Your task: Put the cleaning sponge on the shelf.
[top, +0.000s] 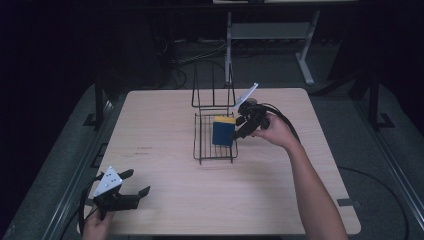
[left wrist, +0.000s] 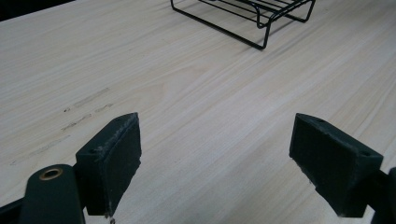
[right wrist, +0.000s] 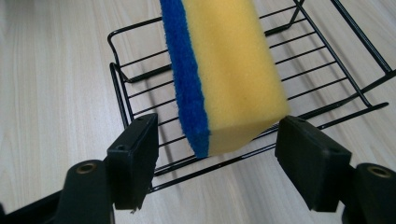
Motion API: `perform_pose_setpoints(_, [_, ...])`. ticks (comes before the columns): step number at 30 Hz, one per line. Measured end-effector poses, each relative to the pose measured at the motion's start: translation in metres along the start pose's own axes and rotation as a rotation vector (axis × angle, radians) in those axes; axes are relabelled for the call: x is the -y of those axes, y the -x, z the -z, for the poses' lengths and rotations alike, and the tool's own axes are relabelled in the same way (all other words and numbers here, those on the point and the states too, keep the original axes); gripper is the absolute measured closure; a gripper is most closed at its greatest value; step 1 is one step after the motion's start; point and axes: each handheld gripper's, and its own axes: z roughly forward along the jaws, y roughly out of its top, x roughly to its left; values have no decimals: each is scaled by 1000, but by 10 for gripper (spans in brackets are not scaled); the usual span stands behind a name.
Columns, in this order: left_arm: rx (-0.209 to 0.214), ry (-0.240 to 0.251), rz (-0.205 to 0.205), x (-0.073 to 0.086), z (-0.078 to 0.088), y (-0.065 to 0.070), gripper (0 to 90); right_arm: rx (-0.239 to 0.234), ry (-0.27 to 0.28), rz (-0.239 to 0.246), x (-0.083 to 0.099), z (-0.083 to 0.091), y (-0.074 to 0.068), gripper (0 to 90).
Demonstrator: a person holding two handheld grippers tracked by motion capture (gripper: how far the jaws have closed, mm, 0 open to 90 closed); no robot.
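Looking at our right gripper (right wrist: 215,154): jaws parted, clear of the sponge (right wrist: 224,70) standing on end in the wire rack (right wrist: 126,84); left gripper (left wrist: 215,158) wide open, empty.

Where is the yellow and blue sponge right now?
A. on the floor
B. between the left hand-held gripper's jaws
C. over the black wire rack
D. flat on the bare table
C: the sponge stands in or just above the black wire rack, between the right hand-held gripper's open jaws, which do not touch it.

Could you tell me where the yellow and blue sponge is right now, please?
In the high view, the yellow and blue sponge stands in the black wire rack at table centre, beside the right gripper.
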Motion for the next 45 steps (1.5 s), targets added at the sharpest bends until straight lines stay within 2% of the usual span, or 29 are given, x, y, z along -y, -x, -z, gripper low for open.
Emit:
perform_pose_setpoints(5, [1, -1, 2, 0, -1, 0, 162, 10, 2, 0, 3, 3, 0, 282])
perform_pose_setpoints(15, [4, -5, 3, -1, -2, -1, 162, 25, 14, -39, 16, 11, 1, 242])
perform_pose_setpoints(19, [5, -6, 1, -1, -3, 0, 162, 30, 2, -42, 20, 13, 1, 230])
perform_pose_setpoints(45, [9, -2, -4, -1, -2, 1, 162, 34, -3, -71, 42, 20, -5, 221])
